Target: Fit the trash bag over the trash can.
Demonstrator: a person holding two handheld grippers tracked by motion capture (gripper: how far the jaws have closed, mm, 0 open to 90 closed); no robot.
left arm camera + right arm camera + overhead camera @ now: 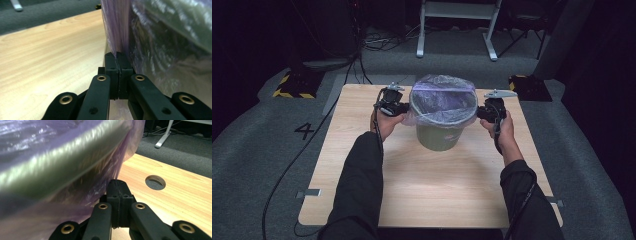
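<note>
Pale wood-grain tabletop [427, 190] carries my round olive bin [439, 137] at its far middle, lined with crinkly, translucent purple bag [443, 100] folded over the rim. My left tool [117, 58] and right tool [117, 185] each pinch the film's hem, jaws fully closed.

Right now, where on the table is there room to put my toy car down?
The big bare stretch of table between the person's two sleeves, in front of the green bin, is free. So are the side strips by the table's edges. It is crowded beside the bin, where the left gripper and right gripper pinch the purple bag.
</note>
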